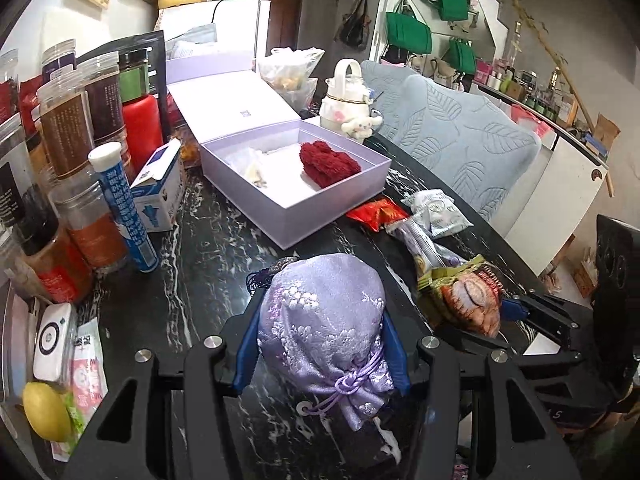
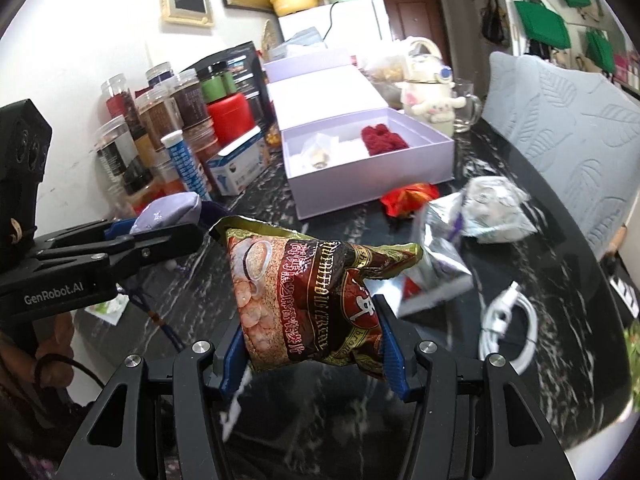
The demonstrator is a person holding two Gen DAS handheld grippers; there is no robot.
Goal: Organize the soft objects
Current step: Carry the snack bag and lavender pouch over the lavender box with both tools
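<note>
Between the left gripper [image 1: 320, 344] fingers sits a soft, slippery pouch [image 1: 324, 320] squeezed mid-body, while the right gripper [image 2: 312, 354] pinches a light, crinkly snack bag [image 2: 312, 300].

glossy marble-look table [image 1: 224, 248] – satiny embroidered pouch [image 1: 324, 320], crinkly foil packet [image 2: 308, 300]

i count one open lilac cardboard box [image 1: 304, 200], one red knitted bundle [image 1: 329, 164], three green fabric bags [image 1: 408, 32].

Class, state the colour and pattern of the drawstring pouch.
Lilac pouch with pale embroidered blossoms; clearest in the left wrist view.
</note>
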